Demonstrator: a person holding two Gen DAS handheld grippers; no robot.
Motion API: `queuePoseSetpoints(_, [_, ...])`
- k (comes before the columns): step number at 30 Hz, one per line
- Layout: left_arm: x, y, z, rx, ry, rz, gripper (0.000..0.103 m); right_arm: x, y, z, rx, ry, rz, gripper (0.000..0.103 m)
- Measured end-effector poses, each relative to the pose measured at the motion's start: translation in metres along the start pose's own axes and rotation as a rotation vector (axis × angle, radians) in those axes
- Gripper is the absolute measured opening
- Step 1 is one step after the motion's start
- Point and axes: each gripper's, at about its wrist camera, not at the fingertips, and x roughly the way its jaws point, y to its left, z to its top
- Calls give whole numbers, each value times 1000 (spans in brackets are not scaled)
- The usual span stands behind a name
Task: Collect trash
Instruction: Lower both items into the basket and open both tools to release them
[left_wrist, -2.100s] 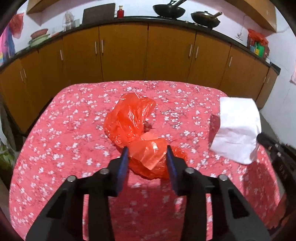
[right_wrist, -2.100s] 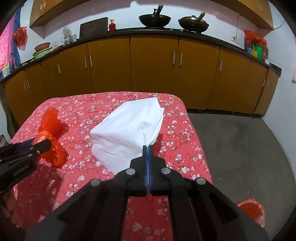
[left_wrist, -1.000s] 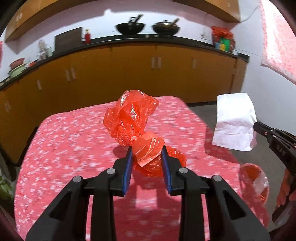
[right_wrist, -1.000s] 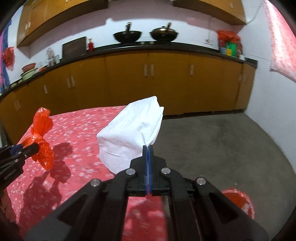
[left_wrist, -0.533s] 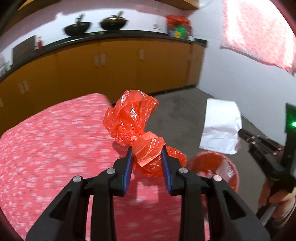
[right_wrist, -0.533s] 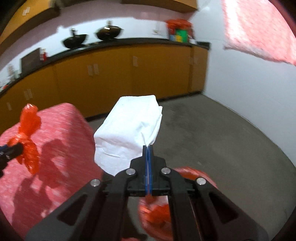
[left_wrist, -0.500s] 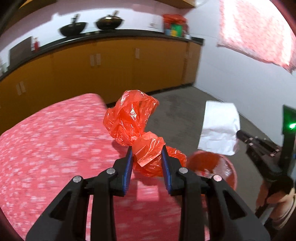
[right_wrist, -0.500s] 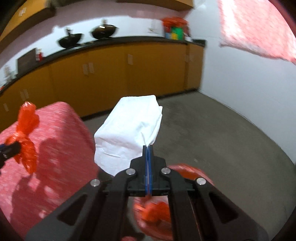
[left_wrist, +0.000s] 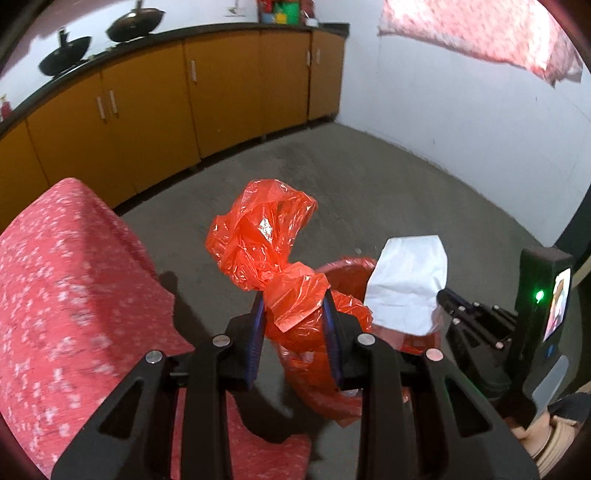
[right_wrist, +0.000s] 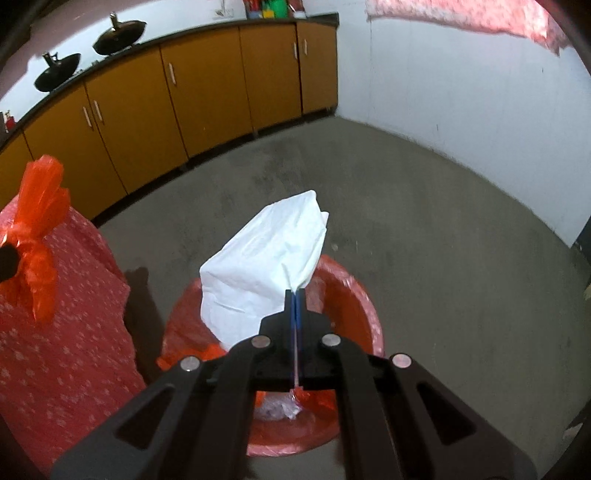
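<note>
With the left tool (left_wrist: 295, 314) clenched on the orange bag (left_wrist: 266, 236) and the right tool (right_wrist: 295, 314) pinching the white paper (right_wrist: 266, 254) above the red bin (right_wrist: 354, 295) at lower centre, I judge an early release could drop either outside the rim.

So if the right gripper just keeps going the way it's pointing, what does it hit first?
Probably the red-lined trash bin. The right gripper, shut on the white paper, is angled down over its opening, though depth is hard to judge.

Crumpled orange bag (left_wrist: 269, 240), white paper (right_wrist: 266, 258) aloft
</note>
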Motion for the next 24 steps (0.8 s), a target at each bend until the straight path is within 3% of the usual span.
queuePoseSetpoints(15, [63, -43, 3, 72, 111, -21, 30, 38, -16, -10, 23, 66, 30, 7])
queuePoseSetpoints(17, [69, -47, 0, 78, 126, -18, 30, 41, -18, -12, 28, 70, 34, 21])
queuePoseSetpoints(19, [76, -52, -2, 86, 142, -16, 30, 40, -23, -13, 40, 63, 34, 28])
queuePoseSetpoints(24, [89, -60, -4, 104, 164, -11, 30, 36, -36, -9, 69, 37, 15, 30])
